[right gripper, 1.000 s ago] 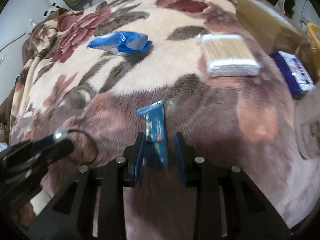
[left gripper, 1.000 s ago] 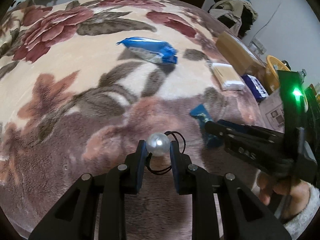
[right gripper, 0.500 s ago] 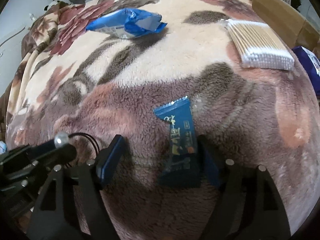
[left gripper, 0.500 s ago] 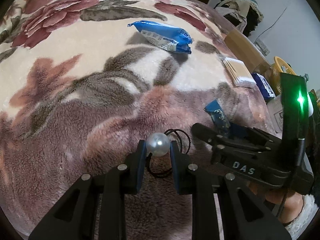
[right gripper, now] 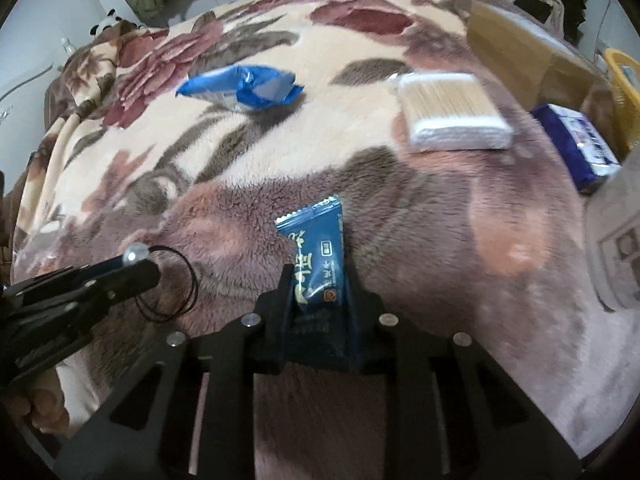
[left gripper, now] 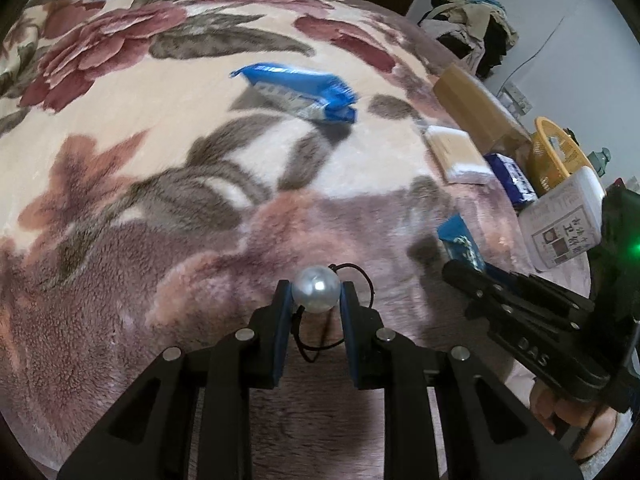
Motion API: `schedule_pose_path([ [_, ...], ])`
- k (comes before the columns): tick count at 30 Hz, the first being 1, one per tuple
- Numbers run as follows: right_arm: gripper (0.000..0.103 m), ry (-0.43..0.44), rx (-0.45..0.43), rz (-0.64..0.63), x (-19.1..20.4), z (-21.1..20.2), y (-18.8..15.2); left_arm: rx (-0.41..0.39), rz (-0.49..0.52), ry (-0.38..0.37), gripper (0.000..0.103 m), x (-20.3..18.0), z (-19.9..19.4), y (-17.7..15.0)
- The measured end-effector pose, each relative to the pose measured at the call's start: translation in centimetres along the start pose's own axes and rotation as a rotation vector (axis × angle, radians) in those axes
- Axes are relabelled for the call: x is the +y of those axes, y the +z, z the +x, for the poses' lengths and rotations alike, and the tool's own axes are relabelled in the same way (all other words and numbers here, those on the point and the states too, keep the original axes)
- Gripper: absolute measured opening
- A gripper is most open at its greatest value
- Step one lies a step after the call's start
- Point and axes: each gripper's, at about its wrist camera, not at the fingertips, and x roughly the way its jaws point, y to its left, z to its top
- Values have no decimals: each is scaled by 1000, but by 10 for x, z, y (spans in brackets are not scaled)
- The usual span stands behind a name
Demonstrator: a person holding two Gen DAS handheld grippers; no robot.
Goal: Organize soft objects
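Left gripper (left gripper: 316,300): clamped on the pearly bead (left gripper: 316,289), black elastic loop (left gripper: 320,344) dangling clear
Right gripper (right gripper: 318,292): jaws closing round the small dark-blue foil sachet (right gripper: 316,252), nipped low for lifting

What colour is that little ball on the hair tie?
The ball is pearly silver-white and shiny, seen best in the left wrist view.

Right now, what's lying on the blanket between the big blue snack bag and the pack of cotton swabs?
Nothing: only bare floral blanket separates the big blue snack bag from the pack of cotton swabs, clearest in the right wrist view.
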Motion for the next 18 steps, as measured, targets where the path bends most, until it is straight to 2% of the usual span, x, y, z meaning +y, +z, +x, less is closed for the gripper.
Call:
schedule_pose_path([
  [7,23,-48,-11,48,-10,-31,2,-11,46,-17,23,-37,-8,4],
  [18,23,-89,-89,113,-52,-89,3,-32,155,-44,23,-107,-21,17],
])
